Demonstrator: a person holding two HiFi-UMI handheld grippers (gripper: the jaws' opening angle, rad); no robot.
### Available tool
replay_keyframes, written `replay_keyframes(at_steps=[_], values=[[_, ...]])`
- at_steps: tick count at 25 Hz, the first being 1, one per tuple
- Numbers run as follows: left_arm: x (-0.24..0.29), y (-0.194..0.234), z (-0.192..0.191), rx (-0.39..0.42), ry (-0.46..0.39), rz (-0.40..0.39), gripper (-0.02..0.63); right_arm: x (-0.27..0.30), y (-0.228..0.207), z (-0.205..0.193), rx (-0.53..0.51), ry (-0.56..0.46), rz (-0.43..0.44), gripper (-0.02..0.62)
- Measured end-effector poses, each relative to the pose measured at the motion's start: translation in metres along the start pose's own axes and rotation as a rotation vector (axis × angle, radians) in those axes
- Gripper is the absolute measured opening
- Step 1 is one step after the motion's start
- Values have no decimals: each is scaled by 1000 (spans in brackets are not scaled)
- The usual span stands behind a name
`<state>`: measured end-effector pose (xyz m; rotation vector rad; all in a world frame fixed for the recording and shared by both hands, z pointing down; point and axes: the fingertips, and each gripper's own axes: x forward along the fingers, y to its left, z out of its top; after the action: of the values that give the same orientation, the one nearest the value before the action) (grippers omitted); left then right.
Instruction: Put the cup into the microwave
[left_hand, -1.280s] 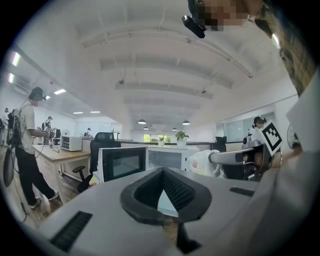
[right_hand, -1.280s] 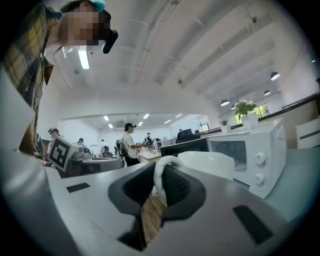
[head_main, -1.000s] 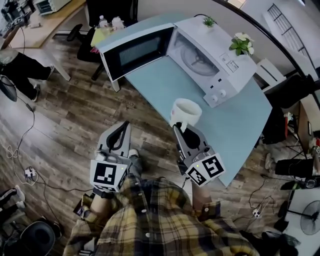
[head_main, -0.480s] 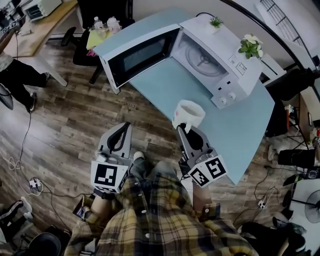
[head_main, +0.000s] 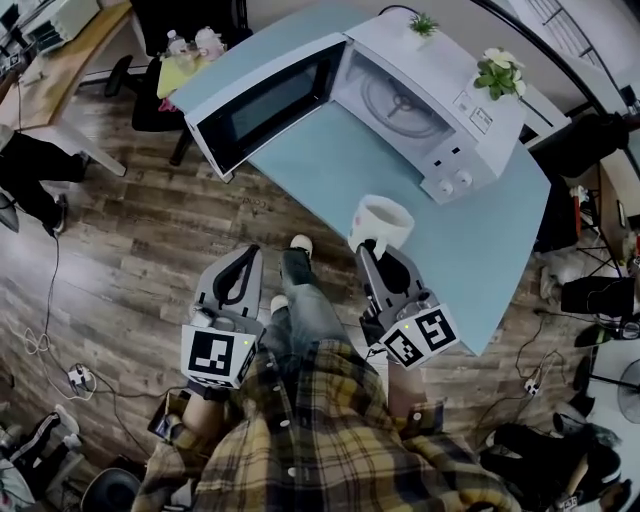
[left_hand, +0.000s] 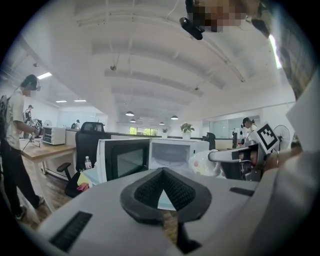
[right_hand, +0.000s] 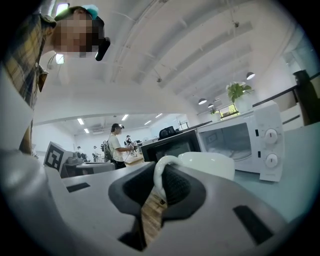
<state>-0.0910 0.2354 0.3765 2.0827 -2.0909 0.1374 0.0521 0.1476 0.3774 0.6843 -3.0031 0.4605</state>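
Right claw still grips cup — leg forward.

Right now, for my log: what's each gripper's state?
Left gripper: closed, empty.
Right gripper: closed on the handle of the cup.

A pale blue rectangular tabletop runs from 11 o'clock to 3 o'clock in the head view. Directly on it, at 1 o'clock, stands 1 white box-shaped microwave oven, its dark-windowed door swung wide open on its 9 o'clock side. Below the tabletop lies a brown wood-plank floor, with thin black cables trailing at 8 o'clock.
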Motion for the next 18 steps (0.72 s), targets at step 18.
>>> replay_keyframes(at_steps=[18], values=[[160,42,44,24,-19,-139,-3,95,-95,34,9,-14,-97,45]])
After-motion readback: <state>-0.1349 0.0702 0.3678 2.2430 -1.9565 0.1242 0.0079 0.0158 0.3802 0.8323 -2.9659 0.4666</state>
